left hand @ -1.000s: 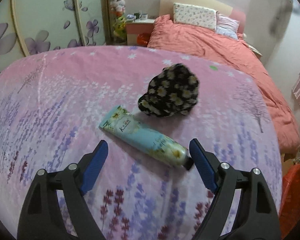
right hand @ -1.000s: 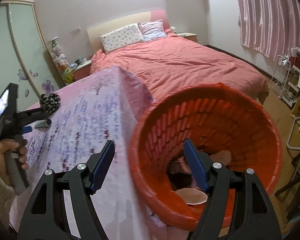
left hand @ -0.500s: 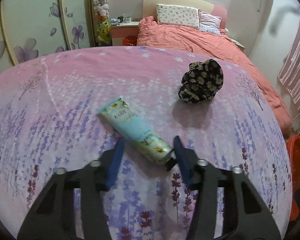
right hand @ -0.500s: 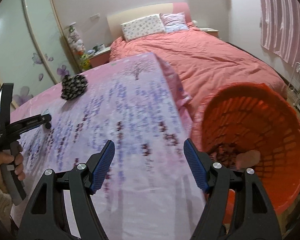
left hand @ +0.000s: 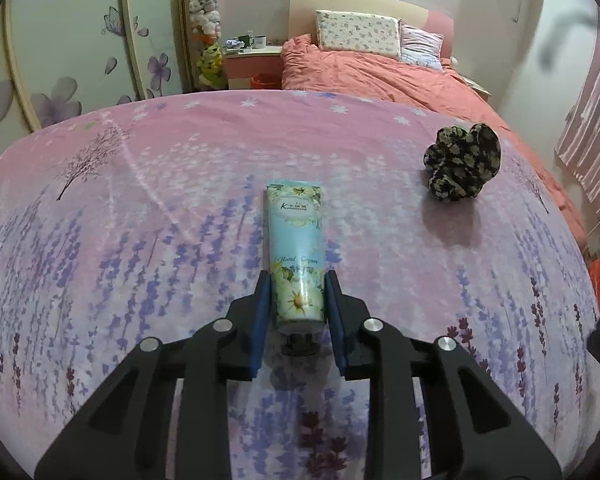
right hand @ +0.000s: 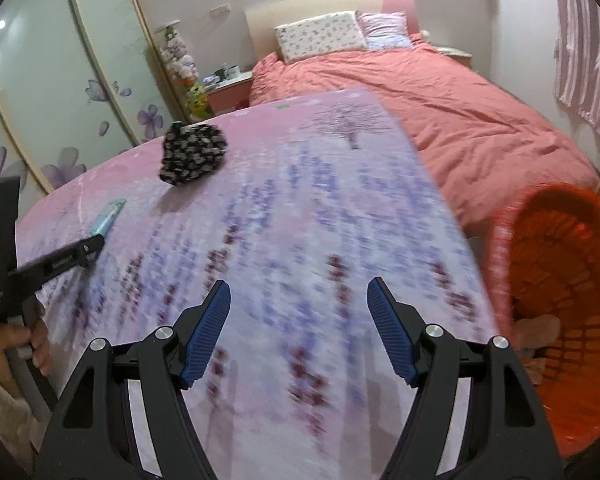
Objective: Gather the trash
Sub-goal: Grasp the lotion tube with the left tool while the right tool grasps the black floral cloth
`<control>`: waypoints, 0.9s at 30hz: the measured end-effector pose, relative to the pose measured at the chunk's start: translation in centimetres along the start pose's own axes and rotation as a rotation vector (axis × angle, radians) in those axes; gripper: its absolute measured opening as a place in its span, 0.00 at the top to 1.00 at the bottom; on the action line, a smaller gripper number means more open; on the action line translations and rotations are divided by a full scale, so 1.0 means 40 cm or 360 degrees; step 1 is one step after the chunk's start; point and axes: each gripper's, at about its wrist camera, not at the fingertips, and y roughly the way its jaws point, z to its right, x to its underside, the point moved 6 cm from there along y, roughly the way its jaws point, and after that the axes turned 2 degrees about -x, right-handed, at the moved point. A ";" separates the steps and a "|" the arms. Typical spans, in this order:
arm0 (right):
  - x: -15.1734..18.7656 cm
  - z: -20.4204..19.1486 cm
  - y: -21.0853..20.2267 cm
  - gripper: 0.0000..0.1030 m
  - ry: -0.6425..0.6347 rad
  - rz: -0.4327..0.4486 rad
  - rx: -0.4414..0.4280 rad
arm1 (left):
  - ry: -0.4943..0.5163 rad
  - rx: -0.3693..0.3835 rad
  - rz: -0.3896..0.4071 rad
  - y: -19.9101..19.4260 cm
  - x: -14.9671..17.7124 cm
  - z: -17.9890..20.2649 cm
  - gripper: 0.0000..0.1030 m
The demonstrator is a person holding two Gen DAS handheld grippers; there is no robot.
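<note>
Left tool (left hand: 297,304): pinching hand cream tube (left hand: 297,248) near cap, tube axis pointing straight ahead.
Right tool (right hand: 300,328): spread, empty.
Orange basket (right hand: 560,320): right of tube.

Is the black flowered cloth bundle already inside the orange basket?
No, the black flowered cloth bundle lies on the pink tablecloth, apart from the orange basket.

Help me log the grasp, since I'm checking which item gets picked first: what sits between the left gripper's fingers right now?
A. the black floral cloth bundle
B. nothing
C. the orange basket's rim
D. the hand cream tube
D: in the left wrist view, the left gripper has its blue pads closed on the cap end of the hand cream tube.
</note>
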 end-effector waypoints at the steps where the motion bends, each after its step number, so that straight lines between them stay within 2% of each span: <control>1: -0.010 -0.016 0.011 0.31 -0.0003 0.0001 -0.0017 | 0.0007 -0.0010 -0.0001 0.000 0.001 0.002 0.74; 7: -0.112 -0.141 0.125 0.31 -0.0051 0.0020 -0.0105 | -0.0004 -0.0003 -0.0002 -0.004 0.000 0.009 0.73; 13: -0.197 -0.193 0.233 0.32 -0.0007 0.0027 -0.0098 | -0.0010 0.0005 -0.0002 -0.005 0.004 0.000 0.73; 15: -0.208 -0.195 0.259 0.37 0.0004 0.0020 -0.0080 | -0.0011 0.0006 -0.0002 -0.005 0.004 0.000 0.73; 16: -0.211 -0.195 0.269 0.48 0.0003 0.0010 -0.0074 | -0.0014 0.0009 -0.0002 -0.004 0.005 -0.005 0.73; 17: -0.211 -0.194 0.286 0.63 0.0001 -0.0021 -0.0072 | -0.0015 0.0010 -0.0002 -0.004 0.005 -0.006 0.73; 19: -0.200 -0.187 0.284 0.84 0.0012 -0.0047 -0.0103 | -0.0013 0.0009 -0.0002 -0.005 0.007 -0.010 0.73; 21: -0.180 -0.172 0.251 0.91 -0.0003 -0.0009 -0.0108 | -0.0011 0.0006 -0.0002 -0.005 0.007 -0.012 0.73; 27: -0.087 -0.082 0.121 0.93 -0.0025 0.0013 -0.0105 | -0.0014 0.0009 -0.0002 -0.004 0.009 -0.011 0.73</control>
